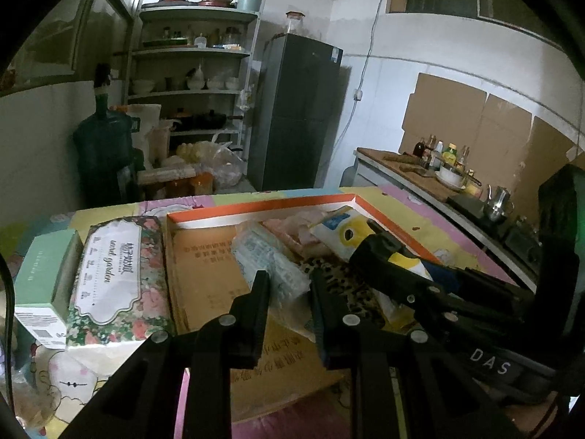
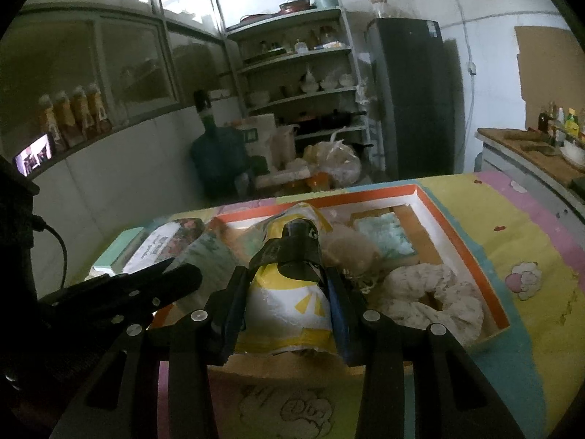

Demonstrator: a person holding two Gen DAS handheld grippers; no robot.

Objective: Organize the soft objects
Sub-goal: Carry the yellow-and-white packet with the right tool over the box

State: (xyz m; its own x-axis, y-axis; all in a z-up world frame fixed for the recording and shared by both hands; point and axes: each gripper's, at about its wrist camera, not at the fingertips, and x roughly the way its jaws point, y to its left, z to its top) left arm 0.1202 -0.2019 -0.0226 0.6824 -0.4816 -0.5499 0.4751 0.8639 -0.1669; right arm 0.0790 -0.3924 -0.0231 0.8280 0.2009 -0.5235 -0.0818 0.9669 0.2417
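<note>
So the table (image 2: 512, 219) had that pastel cartoon cloth over it, and the big landmark on it was the shallow orange-rimmed tray (image 2: 471, 241). On the tray's right side the cloth ran bare to the table edge, so plenty of room there. The left side was tighter: a floral tissue pack (image 1: 113, 274) sat just beside the tray's left wall, with a mint green box (image 1: 44, 274) on its far side.

Inside the tray, a cream ruffled cloth (image 2: 435, 296) bunched up against the near right corner, a fuzzy tan lump (image 2: 351, 248) lay near the middle, and a pale blue packet (image 2: 384, 237) sat toward the far right corner.

The right gripper (image 2: 289, 289) was over the tray's near edge, closed on a white-and-yellow soft pack (image 2: 289, 303), fingers pressing both its sides.

The left gripper (image 1: 289, 292) hovered over the tray's near left part, fingers apart, with a clear plastic-wrapped bundle (image 1: 270, 256) poking between them. Couldn't tell if it touched.
</note>
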